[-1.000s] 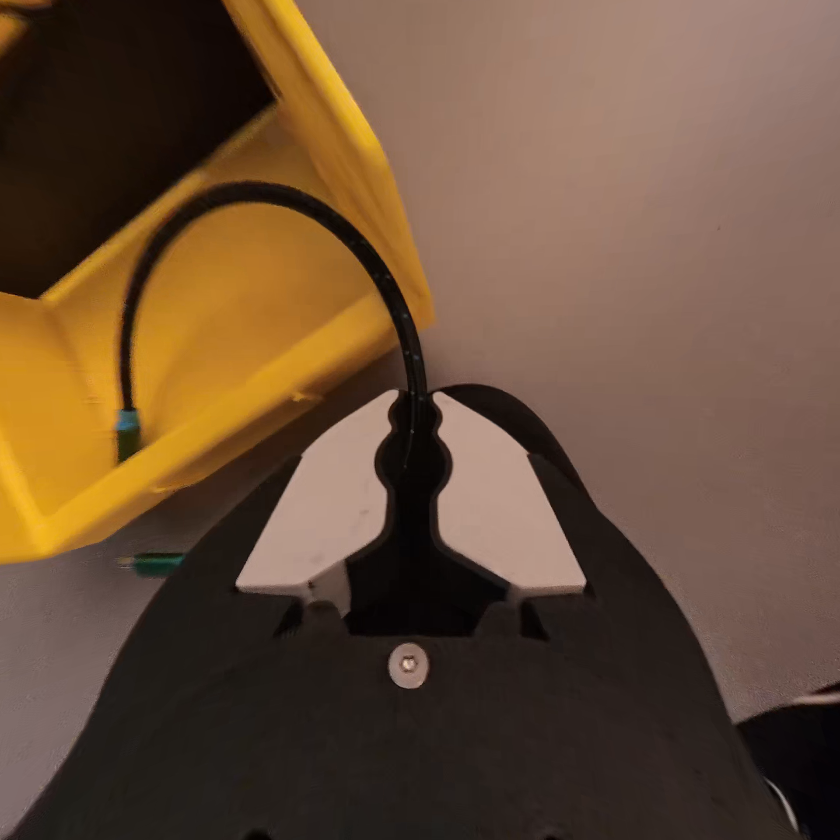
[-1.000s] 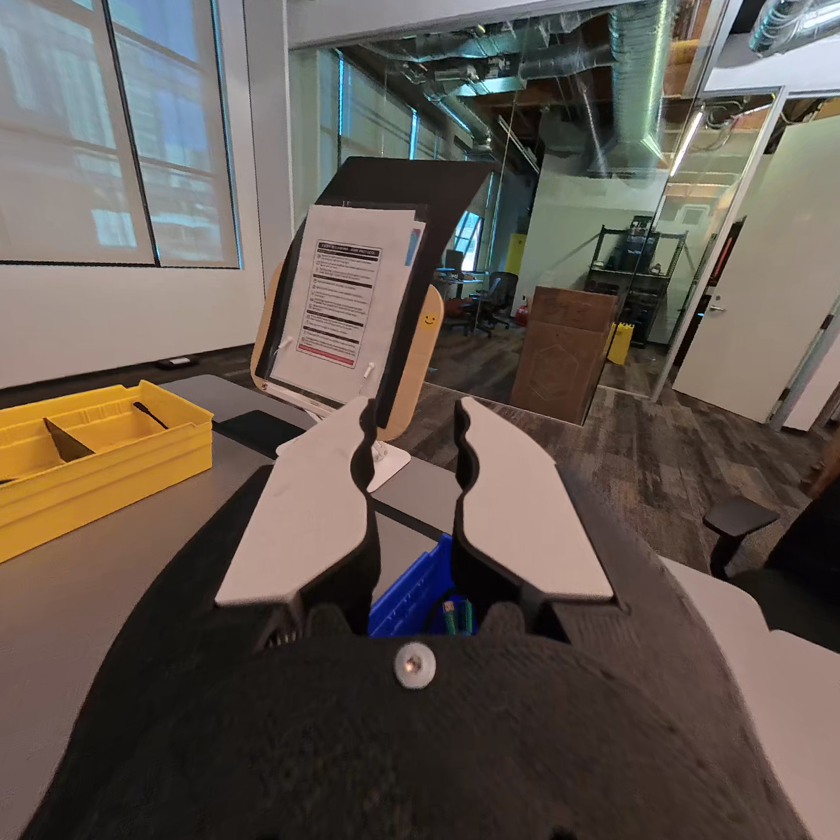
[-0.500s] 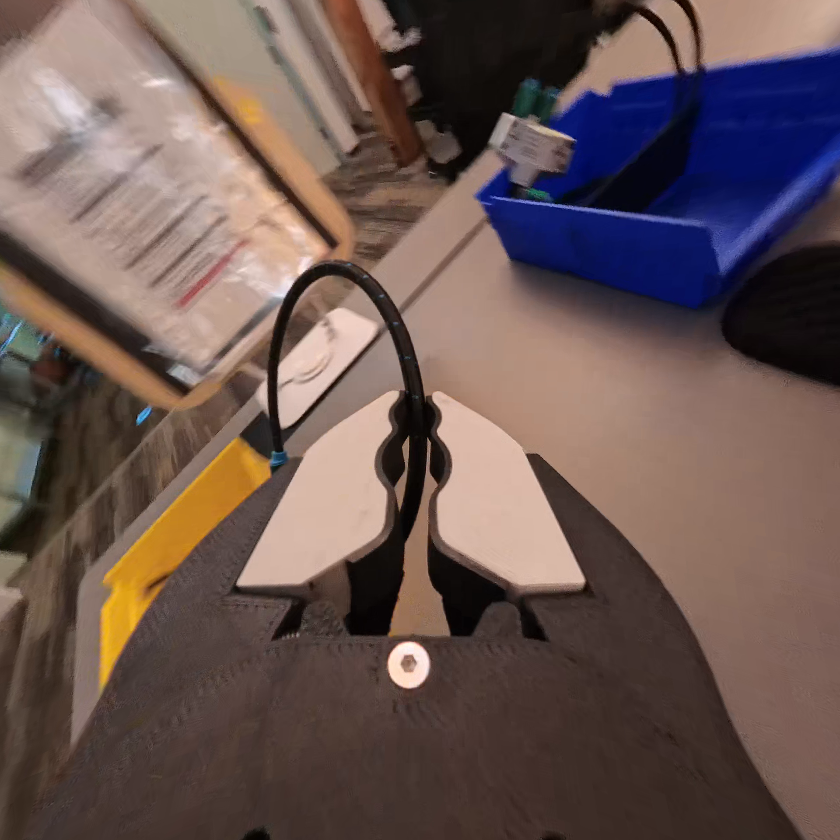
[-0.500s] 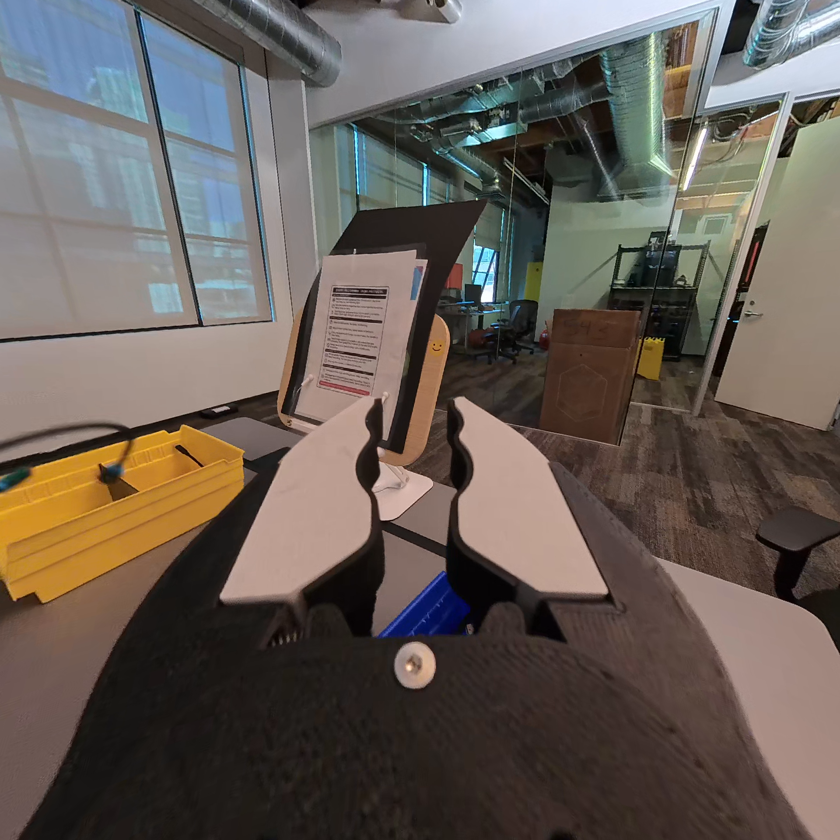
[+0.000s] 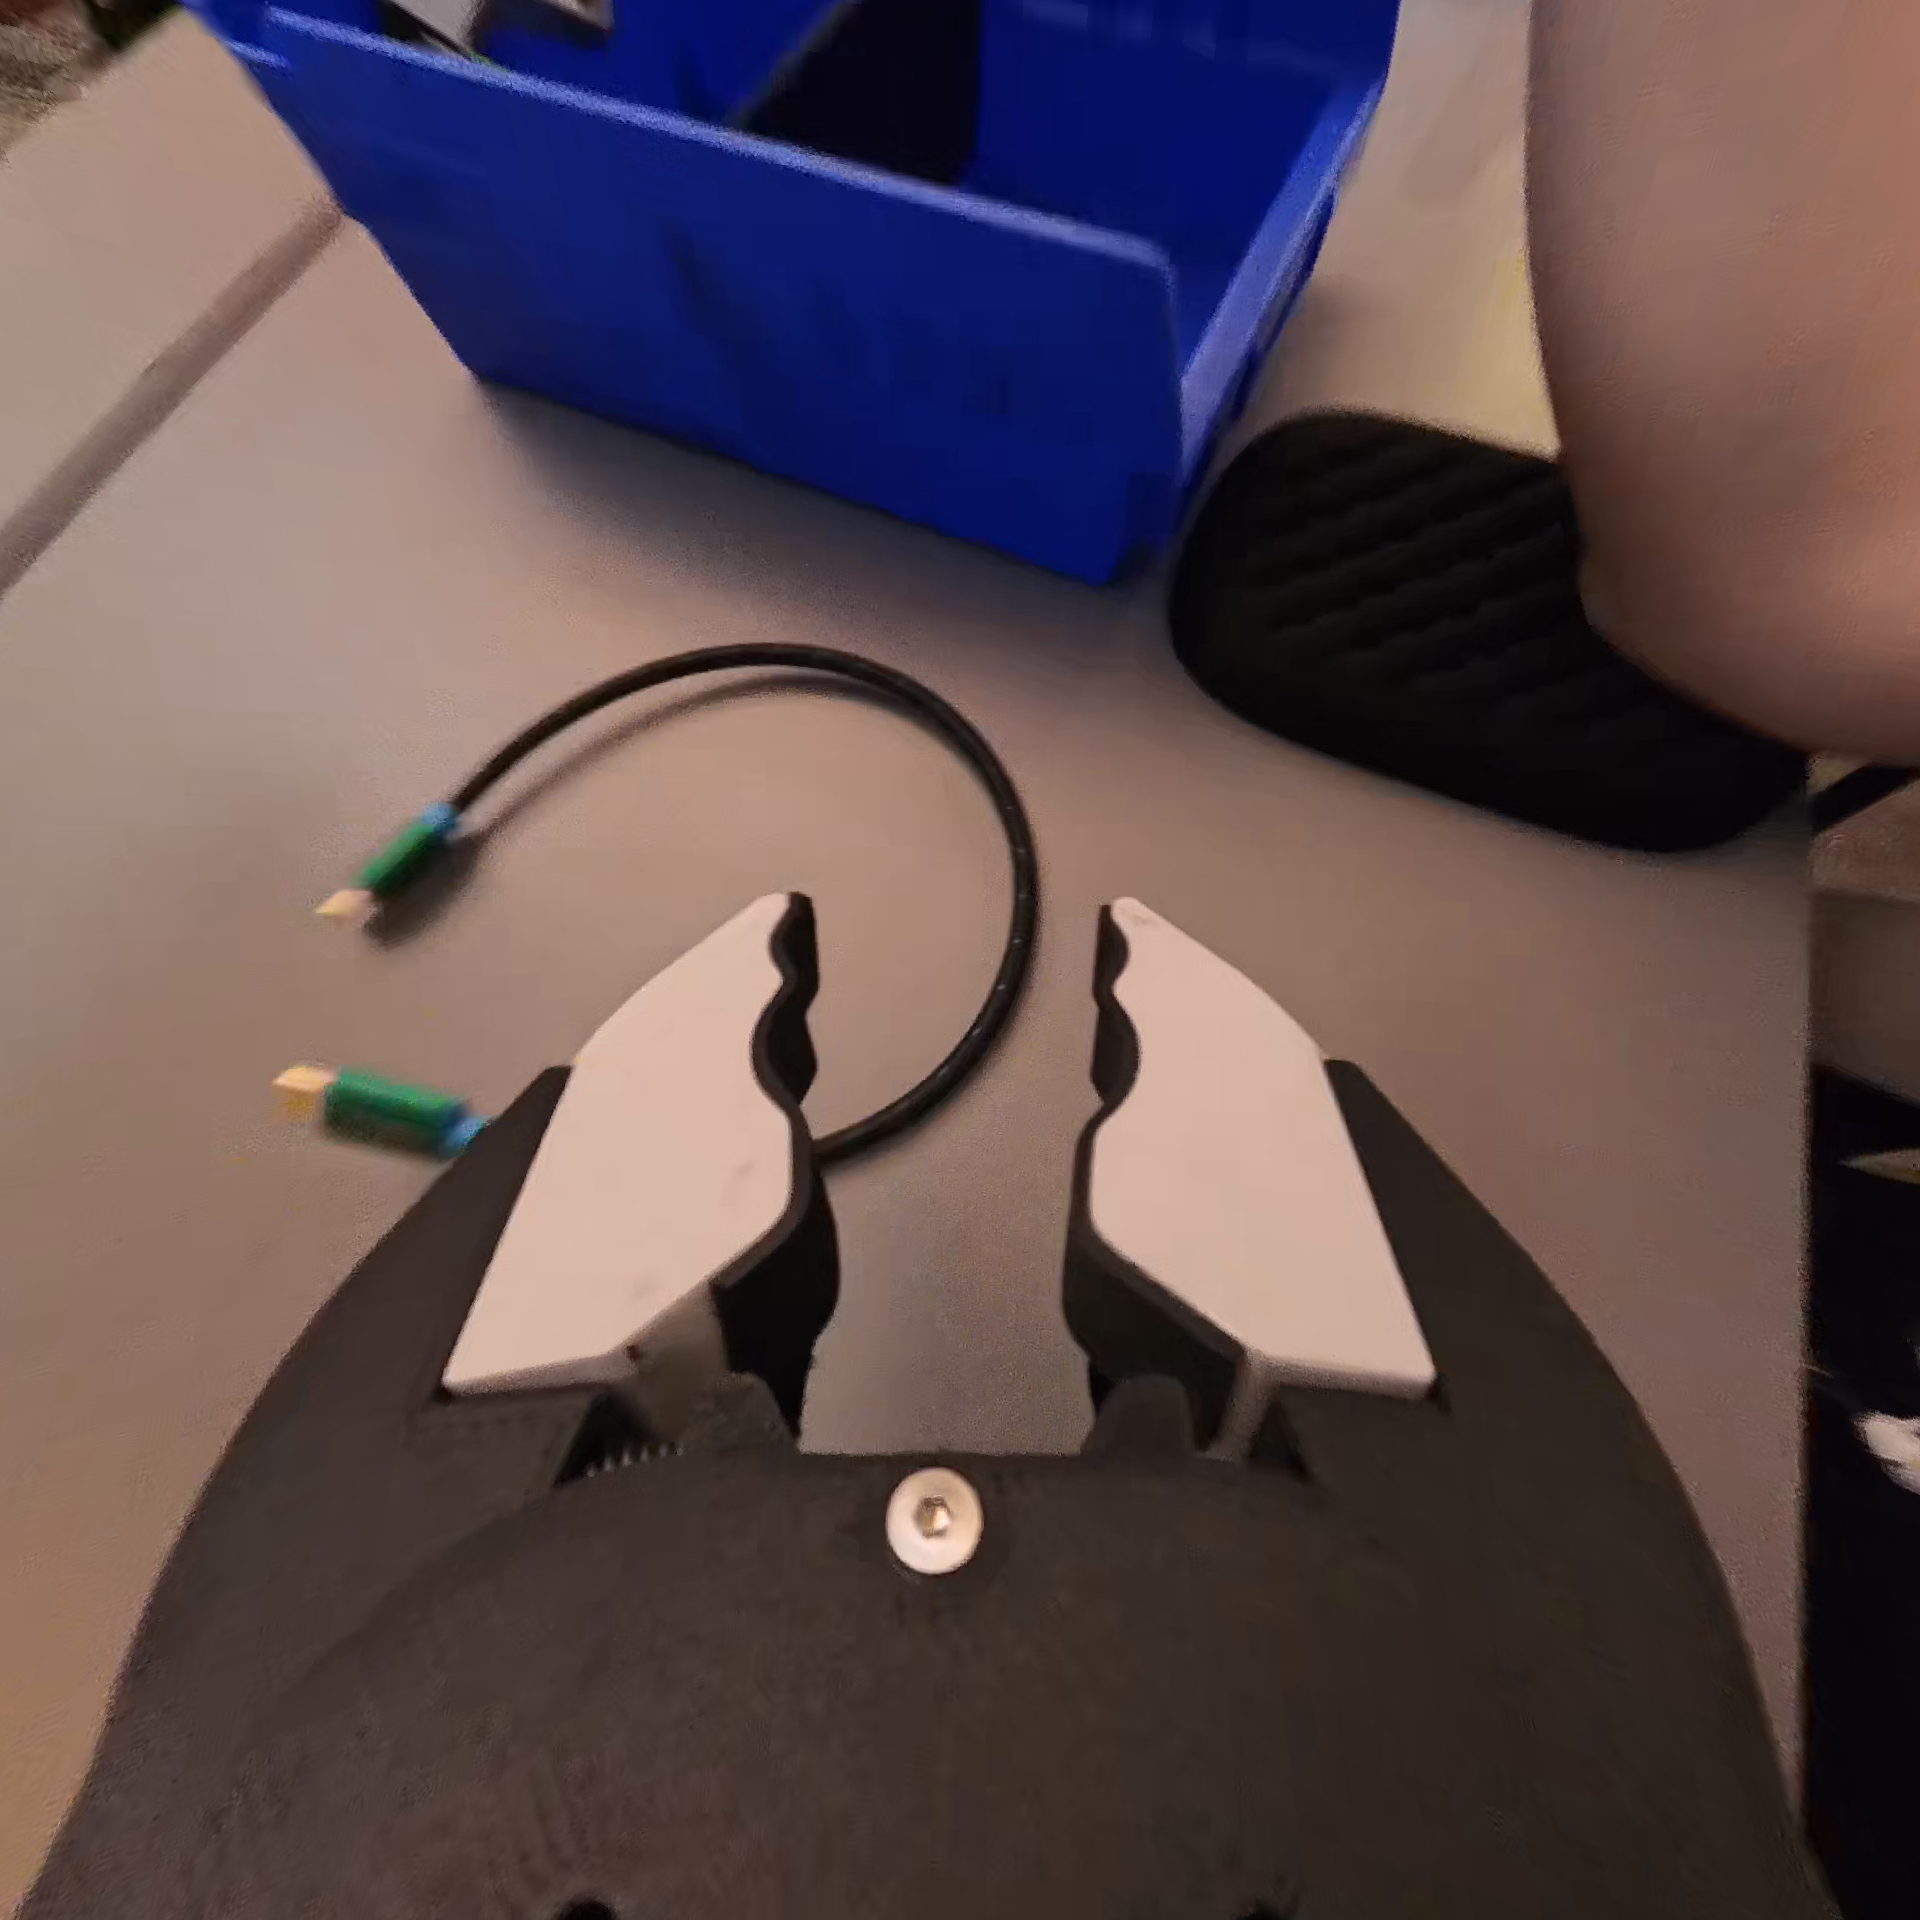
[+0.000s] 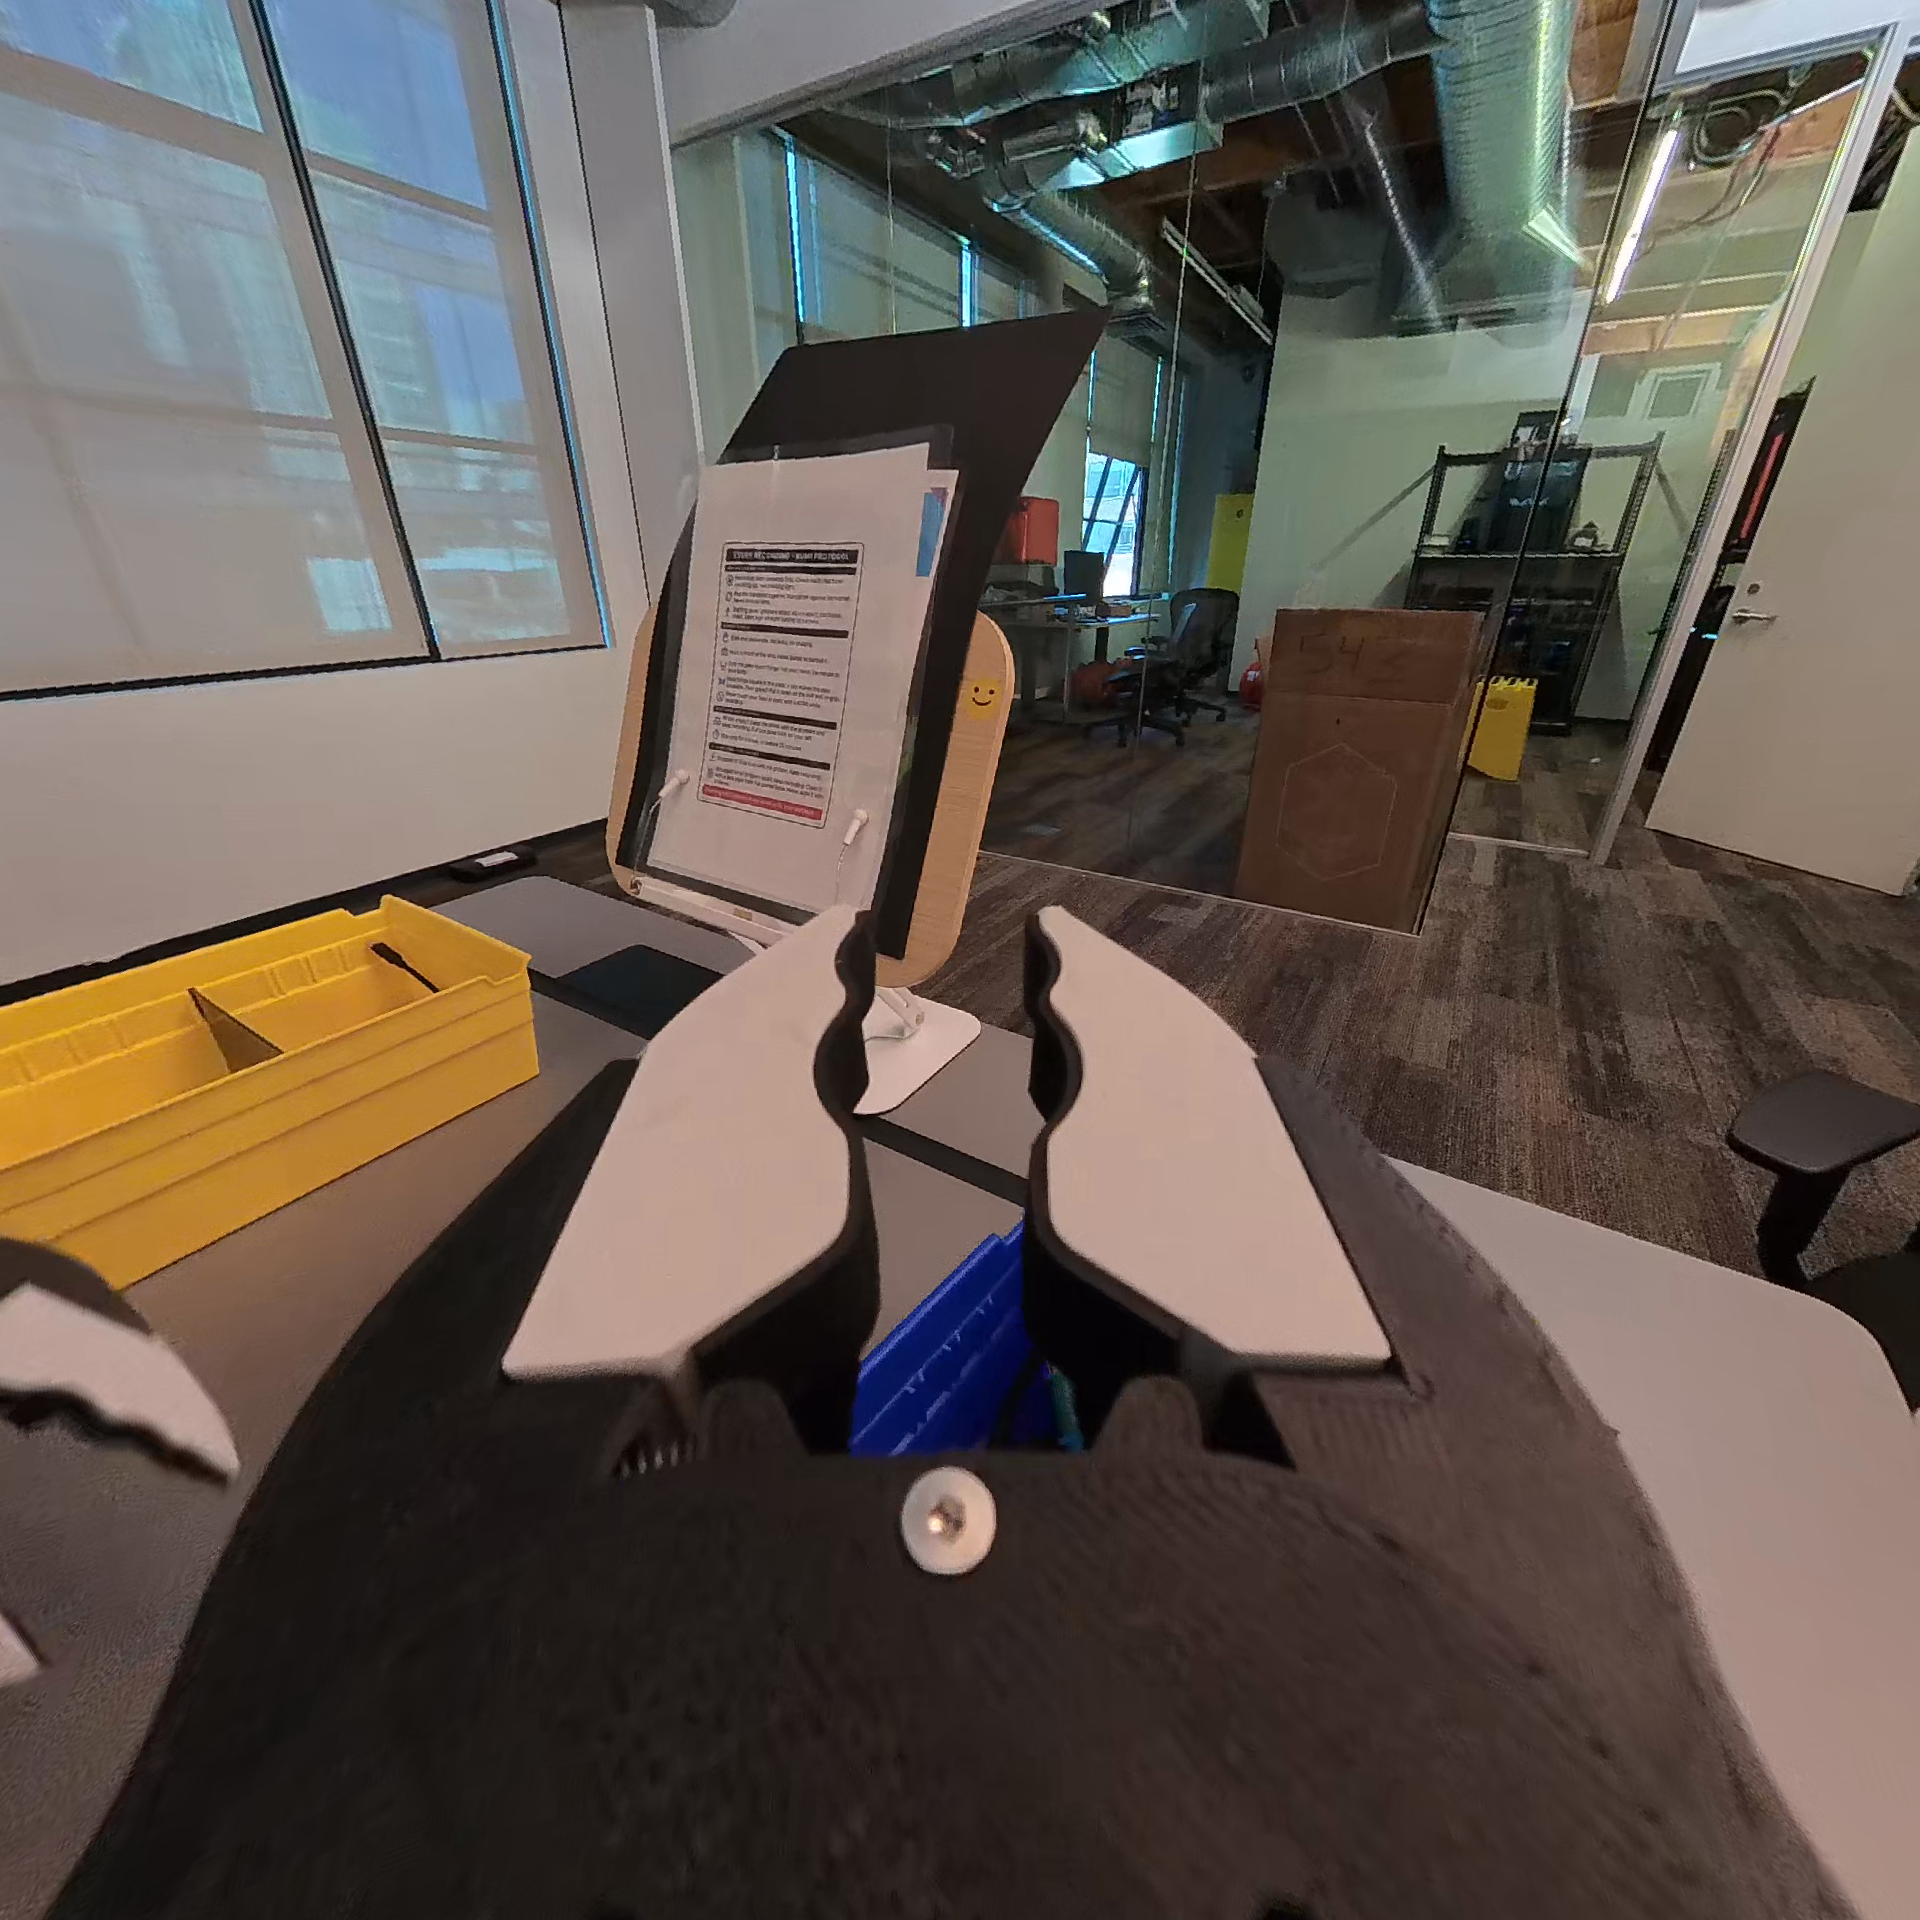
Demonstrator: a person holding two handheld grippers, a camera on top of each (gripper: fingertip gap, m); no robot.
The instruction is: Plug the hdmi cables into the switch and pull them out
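Observation:
A short black HDMI cable (image 5: 997, 821) with a green plug at each end lies in a loop on the grey table (image 5: 260, 644). One plug (image 5: 400, 857) lies farther off at the left. The other plug (image 5: 390, 1110) lies by my left finger. My left gripper (image 5: 951, 914) is open and empty above the cable's loop. My right gripper (image 6: 940, 935) is open with a narrow gap and empty, held above the blue bin (image 6: 935, 1351). The left gripper's finger shows at the left edge of the right wrist view (image 6: 94, 1382). The switch is not clearly in view.
A blue bin (image 5: 831, 312) stands just beyond the cable. The other gripper's black body (image 5: 1434, 634) and a person's arm (image 5: 1714, 364) are at the right. A yellow divided bin (image 6: 260, 1081) stands at the left. A document stand (image 6: 821, 686) with a printed sheet stands at the table's far edge. The left gripper's tips are roughly 35 centimetres from the right gripper's.
My left gripper carried the cable from the yellow bin to the table before the blue bin, then opened and let it go. The right gripper has hardly moved.

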